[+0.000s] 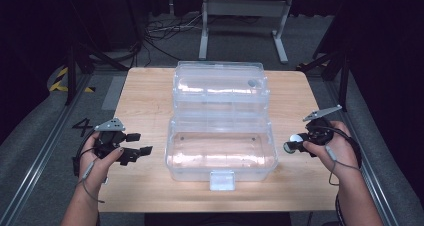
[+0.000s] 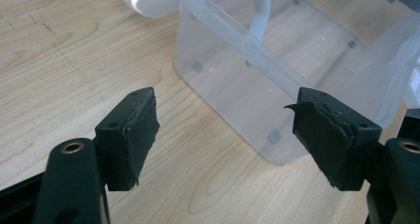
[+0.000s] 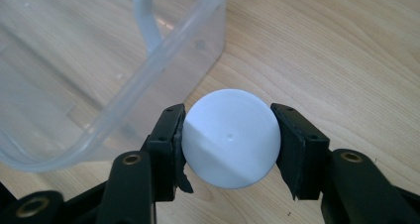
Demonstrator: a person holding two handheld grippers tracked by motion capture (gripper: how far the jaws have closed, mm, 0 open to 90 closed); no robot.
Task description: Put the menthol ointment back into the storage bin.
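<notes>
Pale wood-grain table [image 1: 145, 93], smooth, with bare board around both tools. Right gripper [image 3: 229, 140]: black padded jaws clamped on a smooth white ball [image 3: 229, 137], held off the board just beside the rounded rim of a clear plastic lidded box [image 1: 220, 153], lid open. Left gripper [image 2: 225, 135]: jaws spread, nothing between them, box corner just ahead, open board beneath.

— What stays unclear at the counter?
— A small grey round thing [image 1: 252, 83] in the open box's lid [image 1: 220, 86] is too small to identify.
— And the white ball [image 3: 229, 137]?
— Both sides are hidden behind the right tongs' [image 3: 228, 144] pads.
</notes>
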